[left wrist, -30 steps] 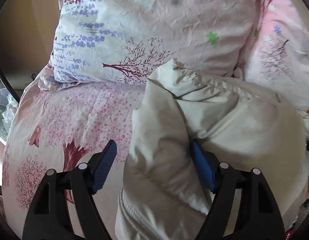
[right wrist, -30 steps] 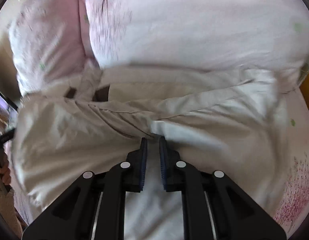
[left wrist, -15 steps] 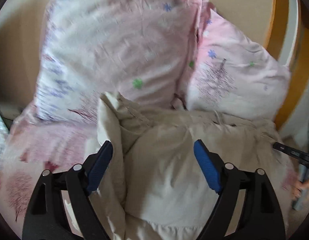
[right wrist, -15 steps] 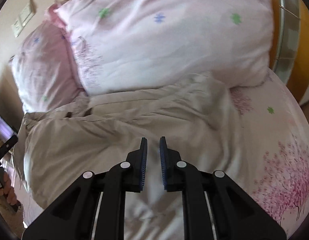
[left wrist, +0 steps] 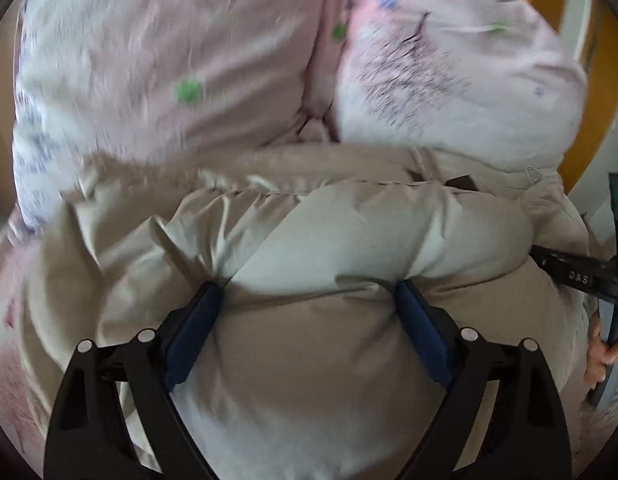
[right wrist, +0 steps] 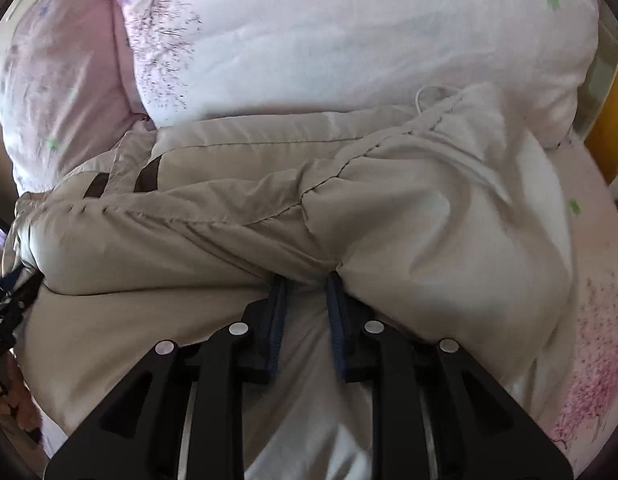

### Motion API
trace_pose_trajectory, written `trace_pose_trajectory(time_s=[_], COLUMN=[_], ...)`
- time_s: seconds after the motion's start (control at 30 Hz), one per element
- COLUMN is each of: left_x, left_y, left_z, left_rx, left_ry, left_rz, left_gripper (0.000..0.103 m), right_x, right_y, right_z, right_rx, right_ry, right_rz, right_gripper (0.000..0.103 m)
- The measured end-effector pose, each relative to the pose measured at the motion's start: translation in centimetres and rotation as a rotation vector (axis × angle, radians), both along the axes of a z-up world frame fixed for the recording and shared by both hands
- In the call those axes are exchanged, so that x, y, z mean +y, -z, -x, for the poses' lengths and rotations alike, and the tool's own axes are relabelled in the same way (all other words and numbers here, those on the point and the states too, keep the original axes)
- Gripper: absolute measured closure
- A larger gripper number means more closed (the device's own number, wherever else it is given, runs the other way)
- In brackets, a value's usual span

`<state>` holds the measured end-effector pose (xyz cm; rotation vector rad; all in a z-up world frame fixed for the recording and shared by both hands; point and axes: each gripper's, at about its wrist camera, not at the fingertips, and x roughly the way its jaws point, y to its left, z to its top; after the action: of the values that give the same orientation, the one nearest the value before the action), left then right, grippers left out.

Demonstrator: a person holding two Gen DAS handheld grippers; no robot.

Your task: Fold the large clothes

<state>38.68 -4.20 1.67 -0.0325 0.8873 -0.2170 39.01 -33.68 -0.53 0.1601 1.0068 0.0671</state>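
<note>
A puffy beige quilted jacket (left wrist: 349, 240) is seen lying crumpled on a bed, its far edge pushed up against 2 pink floral pillows (right wrist: 349, 40). In the right wrist view the jacket (right wrist: 229, 240) is spread from the left border almost to the pink blossom-printed bedsheet (right wrist: 589, 340), and 2 dark brown tabs (right wrist: 147, 174) are visible near its upper left edge. A thin white drawstring (right wrist: 427, 94) is looped at the jacket's top, just below the nearer pillow.

The left tongs (left wrist: 309, 292) are held wide apart, and a thick bulge of the jacket is lodged between the 2 blue pads (left wrist: 193, 336). Both pad tips are sunk into the padding; the jaws have just been opening. Whether the fabric is really clamped or merely straddled cannot be told with certainty, though the pads are pressed against it on both sides.

The right tongs (right wrist: 307, 280) are parted only a little, with a gathered ridge of the jacket caught between the blue pads (right wrist: 277, 320); these jaws have just been opening too, and the cloth is bunched at their tips.

In the left wrist view the black frame of the other tool (left wrist: 577, 272) is seen at the right border, with a green light above it and a hand (left wrist: 603, 354) wrapped round its handle. That view is blurred in its upper part.
</note>
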Motion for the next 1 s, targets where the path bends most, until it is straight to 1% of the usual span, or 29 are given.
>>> trace_pose_trajectory(time_s=[0.03,0.07,0.1,0.13,0.17,0.2,0.23,0.27,0.3,0.37,0.4,0.43,0.5,0.53,0.6,0.67,0.7,0.8,0.93,1.0], left_x=[0.3,0.7,1.3,2.3,3.6,4.7,5.8,7.4,8.7,10.9,11.9,12.8,14.7,15.6,16.5,16.7,16.6,16.3,16.1,15.9], left_y=[-0.1,-0.3,-0.7,-1.1,-1.5,-1.7,-2.0,-2.1,-2.0,-1.2,-0.5,0.1,1.7,2.7,4.1,4.8,5.0,5.6,6.4,6.5], left_z=[0.2,0.8,1.5,2.6,4.2,5.5,6.9,8.7,10.0,12.3,13.4,14.3,15.9,16.4,16.7,16.6,16.6,15.7,14.1,13.1], left_rx=[0.005,0.001,-0.006,-0.018,-0.047,-0.075,-0.106,-0.138,-0.146,-0.125,-0.109,-0.089,-0.036,0.004,0.053,0.072,0.073,0.076,0.104,0.109], left_ry=[-0.002,0.002,0.014,0.032,0.051,0.052,0.041,0.017,-0.006,-0.047,-0.074,-0.100,-0.158,-0.184,-0.201,-0.214,-0.215,-0.239,-0.260,-0.273], left_rz=[0.018,0.044,0.085,0.137,0.202,0.233,0.248,0.253,0.251,0.256,0.265,0.278,0.332,0.379,0.453,0.485,0.503,0.564,0.651,0.670], left_gripper=[0.018,0.023,0.025,0.025,0.024,0.023,0.020,0.017,0.016,0.013,0.013,0.013,0.013,0.013,0.013,0.013,0.013,0.013,0.013,0.013], right_x=[-0.2,-0.7,-1.2,-2.2,-3.0,-4.0,-5.0,-6.4,-7.3,-9.5,-10.2,-11.2,-12.2,-12.6,-13.3,-13.5,-13.4,-13.1,-13.3,-13.1], right_y=[-0.2,-0.6,-0.9,-1.7,-2.2,-2.8,-3.4,-4.0,-4.3,-4.2,-3.9,-3.0,-1.1,0.1,2.5,4.0,4.3,4.6,6.1,6.3], right_z=[0.1,0.6,1.4,3.1,4.3,5.9,7.7,10.1,11.8,15.4,16.5,17.8,18.6,18.7,18.4,18.0,17.7,16.8,15.6,15.2], right_rx=[0.002,-0.006,-0.022,-0.059,-0.086,-0.122,-0.161,-0.208,-0.236,-0.273,-0.277,-0.271,-0.222,-0.194,-0.130,-0.102,-0.111,-0.133,-0.097,-0.097], right_ry=[0.007,0.015,0.019,0.023,0.028,0.039,0.059,0.093,0.118,0.185,0.213,0.252,0.300,0.321,0.366,0.391,0.390,0.406,0.455,0.454], right_rz=[-0.016,-0.054,-0.091,-0.160,-0.204,-0.254,-0.296,-0.332,-0.351,-0.398,-0.418,-0.463,-0.544,-0.592,-0.688,-0.776,-0.801,-0.807,-0.839,-0.849], right_gripper=[0.082,0.081,0.078,0.066,0.058,0.040,0.028,0.025,0.022,0.014,0.013,0.013,0.013,0.013,0.013,0.013,0.013,0.013,0.013,0.013])
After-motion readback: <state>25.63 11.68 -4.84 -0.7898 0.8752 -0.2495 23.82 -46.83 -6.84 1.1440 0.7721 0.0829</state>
